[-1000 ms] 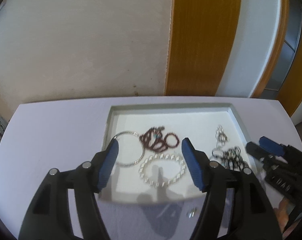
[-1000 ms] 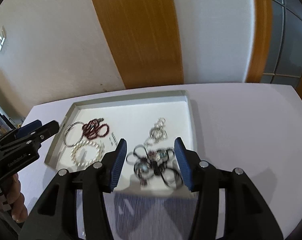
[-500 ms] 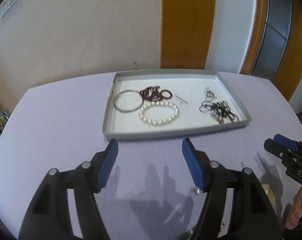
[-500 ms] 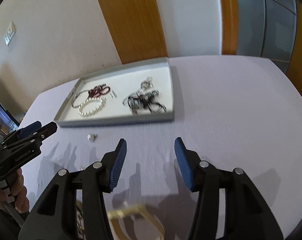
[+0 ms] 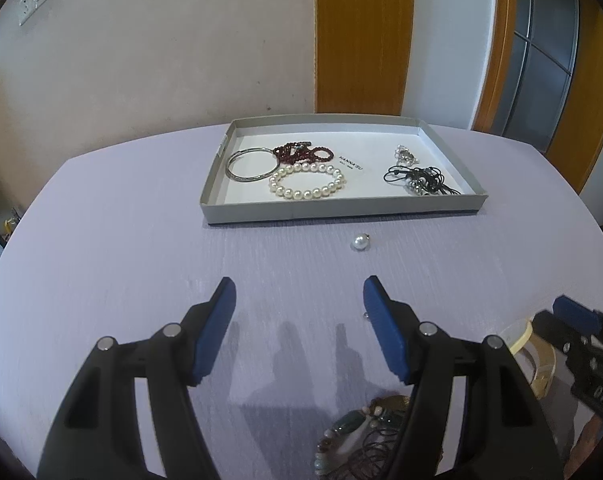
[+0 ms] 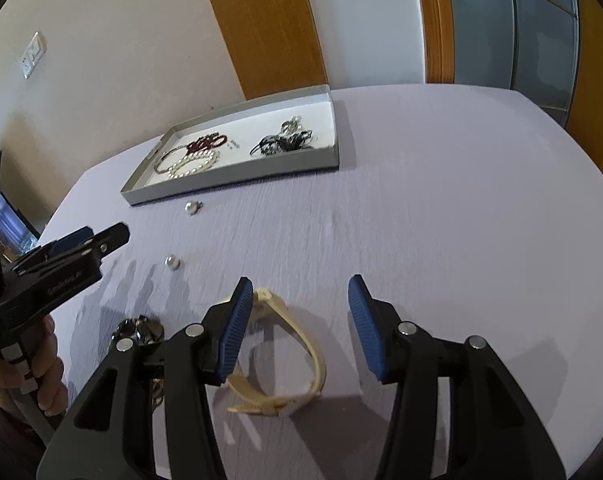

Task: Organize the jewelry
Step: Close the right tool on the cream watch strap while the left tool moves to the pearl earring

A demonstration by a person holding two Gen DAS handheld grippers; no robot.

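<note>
Right wrist view: the lilac worktop point(image 6: 441, 208) carries a grey tray point(image 6: 237, 180) far ahead. The right gripper point(image 6: 295, 316) hangs with fingers apart and empty; the cream watch point(image 6: 285, 356) lies directly below them, its band running front-to-back. The left gripper point(image 5: 297, 324), also apart and empty, is farther from the watch.

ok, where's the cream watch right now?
On the table under the right gripper, by its left finger, not gripped; the tray sits farther back. In the left wrist view it peeks out at lower right.
</note>
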